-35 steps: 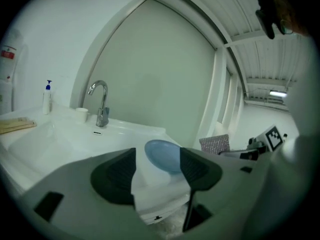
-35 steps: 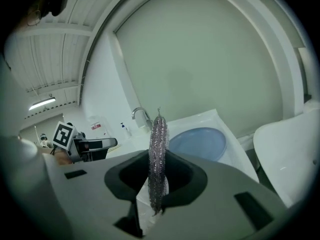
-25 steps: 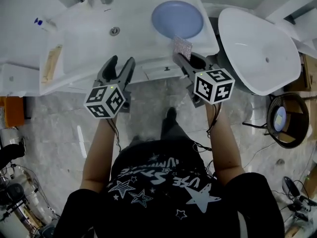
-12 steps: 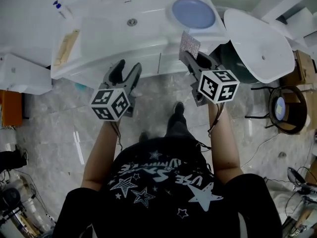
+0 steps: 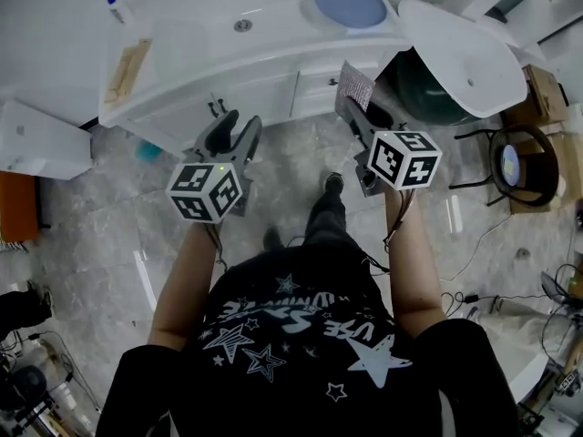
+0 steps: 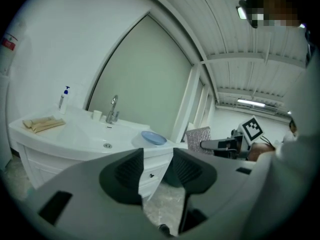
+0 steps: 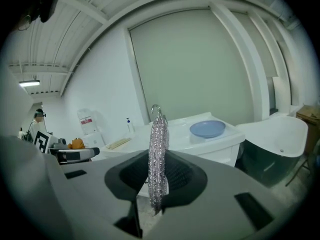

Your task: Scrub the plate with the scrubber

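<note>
Your right gripper [image 5: 351, 107] has its fingers clamped on the silver scrubber [image 5: 355, 85]. Your left gripper [image 5: 232, 121], fingers apart and empty, has just been closing. The blue plate [image 5: 351, 4] lies on the sink surface [image 5: 182, 44], well ahead. Step in, brace its rim, and scrub flat.

A pale blue round plate [image 5: 351, 4] lies flat and right way up on the white vanity counter [image 5: 282, 39], at the counter's right end beside the basin. It has a shallow well and a low raised rim, and nothing rests on it. A silvery mesh scrubber [image 5: 356, 86], a thin rectangular pad of glittering metallic weave, is clamped between the jaws of the right gripper [image 5: 363, 115]. It stands upright on its edge, with most of its length rising above the pads and a short end hanging below them. The scrubber is held in the air in front of the vanity, well apart from the plate and not touching it
</note>
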Available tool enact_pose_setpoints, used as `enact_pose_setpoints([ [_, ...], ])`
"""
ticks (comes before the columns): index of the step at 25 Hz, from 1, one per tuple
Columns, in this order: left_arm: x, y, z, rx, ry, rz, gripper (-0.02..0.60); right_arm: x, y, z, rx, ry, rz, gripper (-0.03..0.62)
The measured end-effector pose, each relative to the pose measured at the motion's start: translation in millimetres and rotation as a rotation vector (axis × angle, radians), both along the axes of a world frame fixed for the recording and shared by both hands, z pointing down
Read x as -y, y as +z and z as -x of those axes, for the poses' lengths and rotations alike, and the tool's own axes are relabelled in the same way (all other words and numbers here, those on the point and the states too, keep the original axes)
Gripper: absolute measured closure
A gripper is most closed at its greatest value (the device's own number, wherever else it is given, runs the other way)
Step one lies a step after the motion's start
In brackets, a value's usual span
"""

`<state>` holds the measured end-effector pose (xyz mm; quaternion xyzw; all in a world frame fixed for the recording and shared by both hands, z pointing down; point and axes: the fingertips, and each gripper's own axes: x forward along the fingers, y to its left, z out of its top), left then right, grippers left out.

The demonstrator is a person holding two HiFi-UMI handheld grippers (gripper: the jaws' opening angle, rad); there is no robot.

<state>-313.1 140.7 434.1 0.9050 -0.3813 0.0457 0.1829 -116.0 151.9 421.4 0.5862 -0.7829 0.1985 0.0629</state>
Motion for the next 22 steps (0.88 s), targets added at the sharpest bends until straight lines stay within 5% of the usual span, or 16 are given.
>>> enact_pose_setpoints([
  [9, -33.8, -0.7, 24.8, 0.036, 0.013, -0.045, 0.479, -43.4, 6.5, 31.1, -0.038, -0.003, 0.014, 0.513],
  [22, -123.2, 6.0, 12.0, 0.089, -0.118, -0.015, 0.5, -106.8, 6.2, 25.6, -0.039, -0.137, 0.004, 0.514],
])
